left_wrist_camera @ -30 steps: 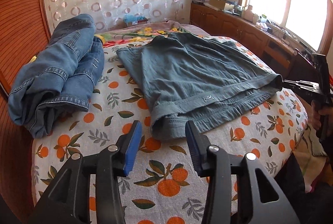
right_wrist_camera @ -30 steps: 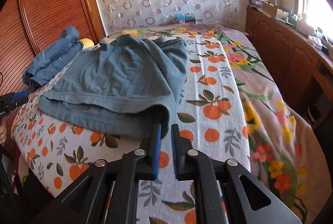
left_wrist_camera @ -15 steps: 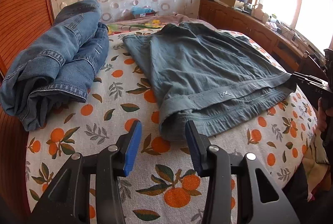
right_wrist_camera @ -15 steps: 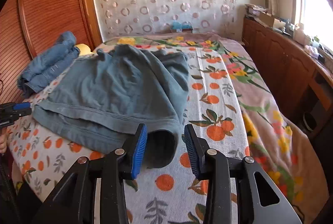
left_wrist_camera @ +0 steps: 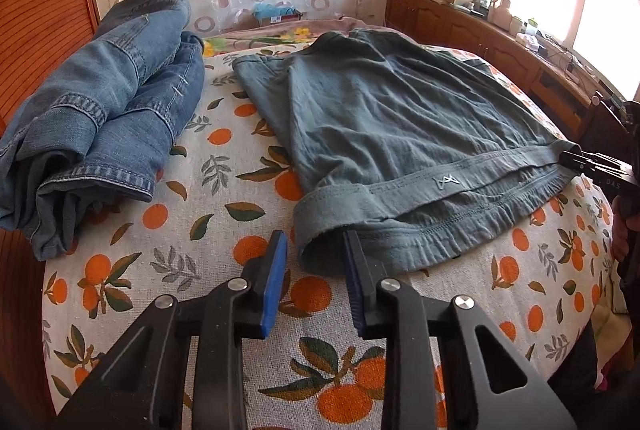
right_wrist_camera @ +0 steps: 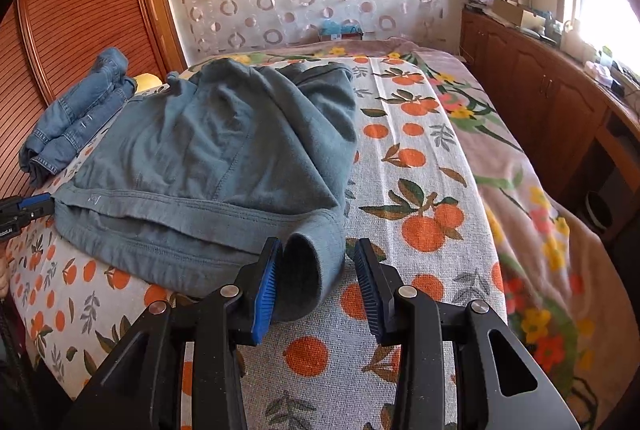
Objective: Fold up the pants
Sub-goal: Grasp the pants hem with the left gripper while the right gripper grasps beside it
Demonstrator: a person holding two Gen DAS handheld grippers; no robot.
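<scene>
Two grippers sit at the near hem of the teal pants (left_wrist_camera: 392, 126), spread flat on the orange-print bed (left_wrist_camera: 224, 230). Left gripper (left_wrist_camera: 316, 266): jaws have just been closing, hem corner between them, not yet pinched. Right gripper (right_wrist_camera: 318, 270): jaws apart around the other corner. Folded jeans (left_wrist_camera: 100, 118) lie far left.

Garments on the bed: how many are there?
2. The grey-green pants lie spread mid-bed, their near corners at both grippers. The folded blue jeans sit to their left, by the wooden wall. Others may be hidden beyond the frames.
</scene>
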